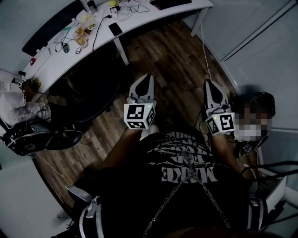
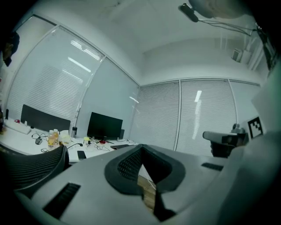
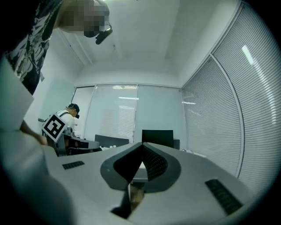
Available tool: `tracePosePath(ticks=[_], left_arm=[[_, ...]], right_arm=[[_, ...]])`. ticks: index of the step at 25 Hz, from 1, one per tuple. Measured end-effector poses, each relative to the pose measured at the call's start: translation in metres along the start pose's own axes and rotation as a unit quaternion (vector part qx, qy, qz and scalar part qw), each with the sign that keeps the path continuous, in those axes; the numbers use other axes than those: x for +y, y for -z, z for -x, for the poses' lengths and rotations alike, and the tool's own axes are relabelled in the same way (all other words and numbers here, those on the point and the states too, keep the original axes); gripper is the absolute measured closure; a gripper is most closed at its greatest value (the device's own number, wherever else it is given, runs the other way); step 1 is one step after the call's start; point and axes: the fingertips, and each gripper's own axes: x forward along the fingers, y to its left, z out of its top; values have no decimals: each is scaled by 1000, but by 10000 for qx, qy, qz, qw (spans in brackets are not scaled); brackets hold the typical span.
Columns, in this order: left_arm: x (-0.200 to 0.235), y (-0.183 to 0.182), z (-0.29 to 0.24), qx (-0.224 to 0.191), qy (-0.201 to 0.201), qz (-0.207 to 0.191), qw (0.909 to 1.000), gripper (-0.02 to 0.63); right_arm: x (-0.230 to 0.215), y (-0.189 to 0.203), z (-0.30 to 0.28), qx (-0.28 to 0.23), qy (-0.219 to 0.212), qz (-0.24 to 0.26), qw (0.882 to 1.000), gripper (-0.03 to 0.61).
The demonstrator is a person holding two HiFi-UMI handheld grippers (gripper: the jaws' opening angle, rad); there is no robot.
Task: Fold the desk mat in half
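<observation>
The left gripper [image 1: 149, 76] and the right gripper [image 1: 208, 82] are held side by side in front of the wearer's black printed T-shirt [image 1: 186, 162], both pointing away over the wooden floor [image 1: 172, 56], well apart from each other. Each carries its marker cube [image 1: 138, 116] at the near end. In the left gripper view the left gripper [image 2: 141, 148] has its jaws pressed together with nothing between them; in the right gripper view the right gripper [image 3: 141, 145] is the same, jaws together and empty.

A long white desk [image 1: 139, 21] runs across the far left, well away from both grippers. On it lie a dark phone [image 1: 115, 29], a few small bottles [image 1: 80, 36] and loose cables, with a black monitor [image 2: 104, 126] standing toward the far side. A dark flat sheet [image 1: 170, 3] lies at the far right end of the desk, cut off by the top edge – it may be the desk mat, but I cannot tell. Neither gripper is near it.

A black office chair [image 1: 88, 93] stands near the desk on the left. Another person [image 1: 18, 100] in a white top is at the far left – seen also in the right gripper view. Closed window blinds [image 2: 202, 114] line the far wall
</observation>
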Motion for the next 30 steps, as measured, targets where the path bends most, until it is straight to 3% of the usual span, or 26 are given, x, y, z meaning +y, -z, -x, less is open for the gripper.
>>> tracePosePath(ticks=[7,13,22,30], left_arm=[[4,18,-21,178,-85,54,9998,626],[18,7,-62,203,-307,17,9993,626],[18,21,-129,388,-519,79,9979,626],[8,42,-188,603,-525,288,9964,626]], right_arm=[[-20,14,-17,74,2,-55,10000,580],[-47,17,-58,132,-198,-78,9997,580],[-106,34,-106,233,-405,-166,9988,580],[-162,54,-121,416,-336,-339,9980,580]])
